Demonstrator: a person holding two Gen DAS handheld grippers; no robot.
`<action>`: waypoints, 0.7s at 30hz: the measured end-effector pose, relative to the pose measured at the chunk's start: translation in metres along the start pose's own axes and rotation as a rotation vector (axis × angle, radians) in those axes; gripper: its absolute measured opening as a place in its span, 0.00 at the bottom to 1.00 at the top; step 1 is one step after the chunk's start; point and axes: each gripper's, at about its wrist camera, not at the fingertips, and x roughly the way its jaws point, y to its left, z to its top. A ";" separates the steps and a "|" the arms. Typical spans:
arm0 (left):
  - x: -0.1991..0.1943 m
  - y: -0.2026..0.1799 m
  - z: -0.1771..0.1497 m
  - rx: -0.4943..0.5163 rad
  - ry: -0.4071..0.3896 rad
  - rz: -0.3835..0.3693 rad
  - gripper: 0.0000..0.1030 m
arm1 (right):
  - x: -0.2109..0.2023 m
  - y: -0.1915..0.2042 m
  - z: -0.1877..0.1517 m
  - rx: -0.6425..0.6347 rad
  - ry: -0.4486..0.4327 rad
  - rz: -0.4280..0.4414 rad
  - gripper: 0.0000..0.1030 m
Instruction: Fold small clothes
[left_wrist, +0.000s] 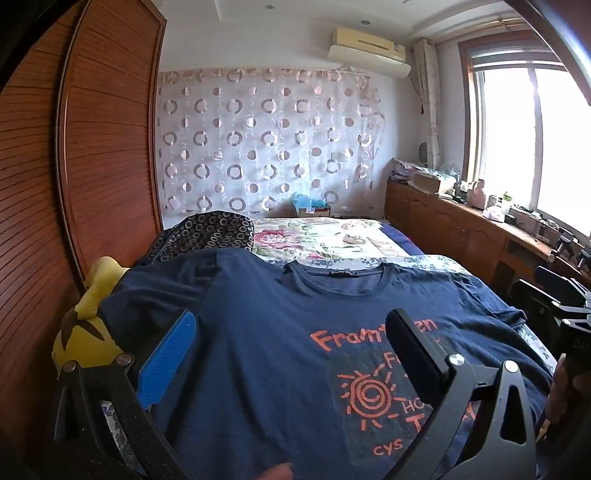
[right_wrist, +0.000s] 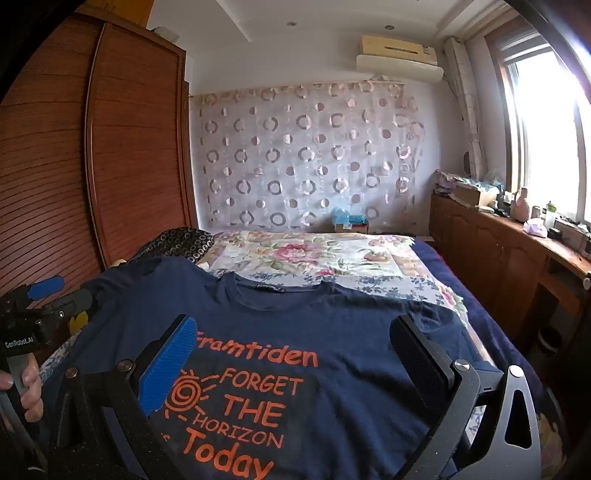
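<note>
A navy T-shirt (left_wrist: 266, 332) (right_wrist: 332, 325) with orange print lies spread face up on the bed, collar toward the far wall. My left gripper (left_wrist: 291, 343) hovers wide open above its left half, nothing between the blue pad and the black pad. My right gripper (right_wrist: 295, 350) hovers wide open above the printed chest, holding nothing. The right gripper's black body shows at the right edge of the left wrist view; the left gripper shows at the left edge of the right wrist view, held by a hand (right_wrist: 29, 384).
The bed (right_wrist: 317, 254) carries a floral quilt beyond the shirt. A yellow plush toy (left_wrist: 92, 325) and a dark ring-patterned cushion (left_wrist: 210, 232) lie at the left by the wooden wardrobe (left_wrist: 107, 147). A wooden cabinet (right_wrist: 495, 251) with clutter runs along the window side.
</note>
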 end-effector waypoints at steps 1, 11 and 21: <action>0.000 0.000 0.000 0.005 0.003 0.000 1.00 | 0.000 0.000 0.000 0.002 0.004 -0.001 1.00; 0.000 0.000 0.000 0.005 -0.004 0.002 1.00 | 0.000 0.002 0.002 0.004 -0.002 0.000 1.00; 0.000 0.000 0.000 0.008 -0.004 0.003 1.00 | -0.001 0.001 0.000 0.012 -0.005 0.001 1.00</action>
